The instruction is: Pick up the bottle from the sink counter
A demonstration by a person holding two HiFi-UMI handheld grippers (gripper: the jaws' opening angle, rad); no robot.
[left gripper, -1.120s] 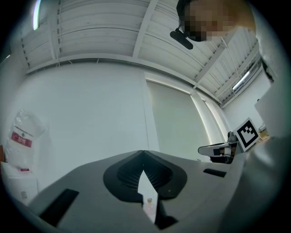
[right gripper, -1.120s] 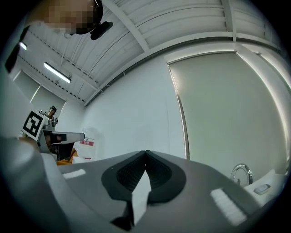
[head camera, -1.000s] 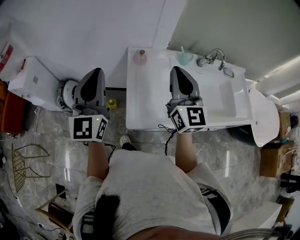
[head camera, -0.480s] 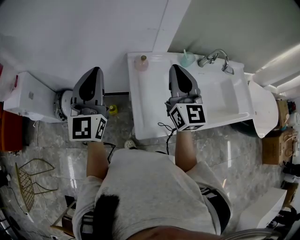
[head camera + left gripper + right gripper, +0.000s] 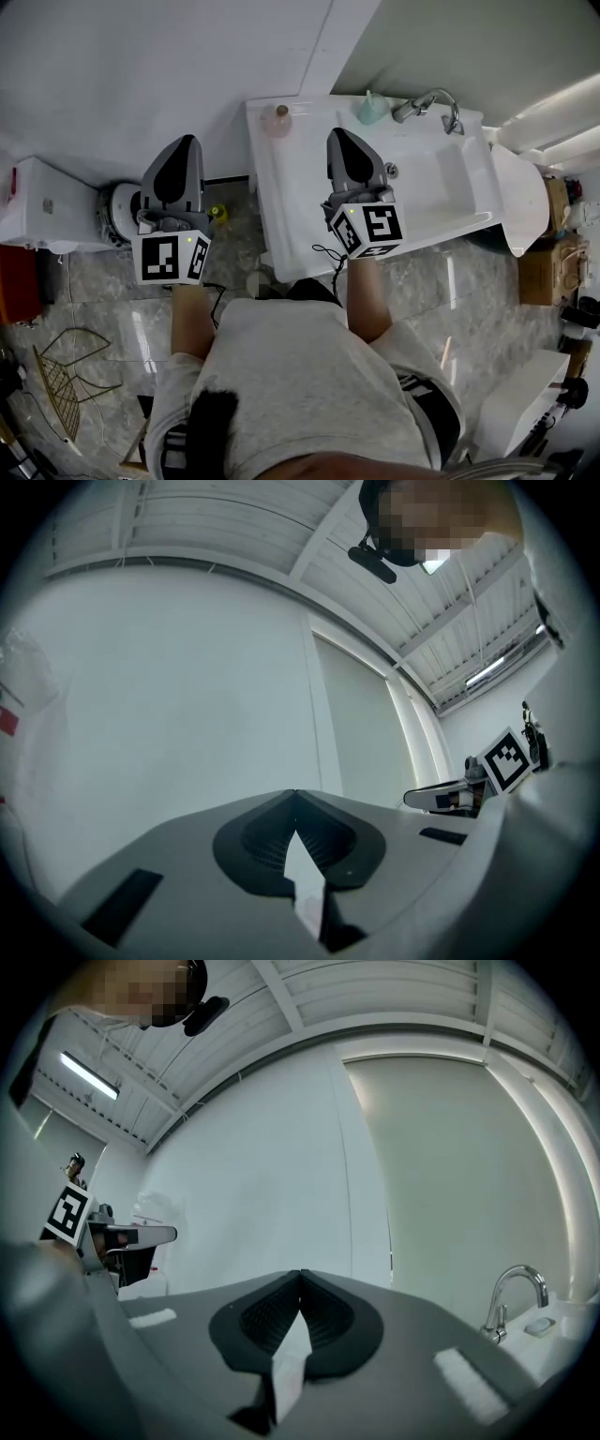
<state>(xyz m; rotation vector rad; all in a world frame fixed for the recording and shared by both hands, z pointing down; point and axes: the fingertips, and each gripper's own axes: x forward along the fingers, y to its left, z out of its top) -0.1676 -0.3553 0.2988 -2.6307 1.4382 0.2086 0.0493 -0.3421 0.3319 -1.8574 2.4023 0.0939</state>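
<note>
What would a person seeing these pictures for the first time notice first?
The two grey tools with marker cubes: the left tool hangs over the floor beside the white sink counter, the right tool above the counter, both shut and empty. Next, the pink bottle at the counter's back left corner and the teal bottle by the faucet.
</note>
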